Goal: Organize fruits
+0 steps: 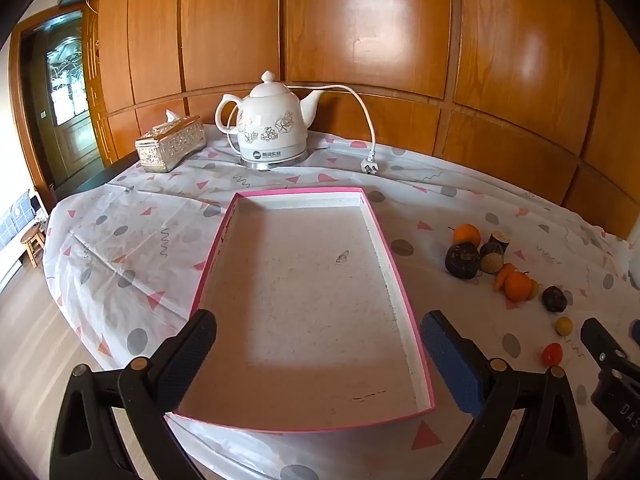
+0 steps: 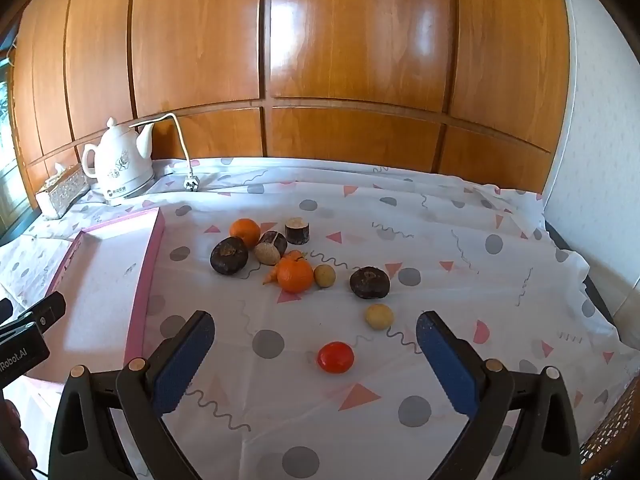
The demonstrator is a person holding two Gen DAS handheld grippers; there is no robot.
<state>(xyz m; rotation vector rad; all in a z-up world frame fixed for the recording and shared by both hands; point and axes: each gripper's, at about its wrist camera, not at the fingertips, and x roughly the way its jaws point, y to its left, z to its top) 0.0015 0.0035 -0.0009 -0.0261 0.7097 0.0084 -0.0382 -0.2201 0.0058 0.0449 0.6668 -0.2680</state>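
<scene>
A shallow pink-rimmed tray (image 1: pixel 394 272) with nothing in it lies on the table; its edge shows in the right wrist view (image 2: pixel 150 264). My left gripper (image 1: pixel 318 354) is open above the tray's near end. My right gripper (image 2: pixel 314 354) is open just above the cloth, with a small red tomato (image 2: pixel 335 357) between its fingers, untouched. Beyond lie a pale round fruit (image 2: pixel 379 315), two oranges (image 2: pixel 295 275), two dark round fruits (image 2: pixel 369 282) and several smaller pieces. The fruit cluster also shows in the left wrist view (image 1: pixel 518 285).
A white electric kettle (image 1: pixel 272 128) with its cord and plug (image 1: pixel 370 166) and a silver tissue box (image 1: pixel 170 148) stand at the back of the table. A patterned white cloth (image 2: pixel 460 280) covers the table. Wooden panelling stands behind.
</scene>
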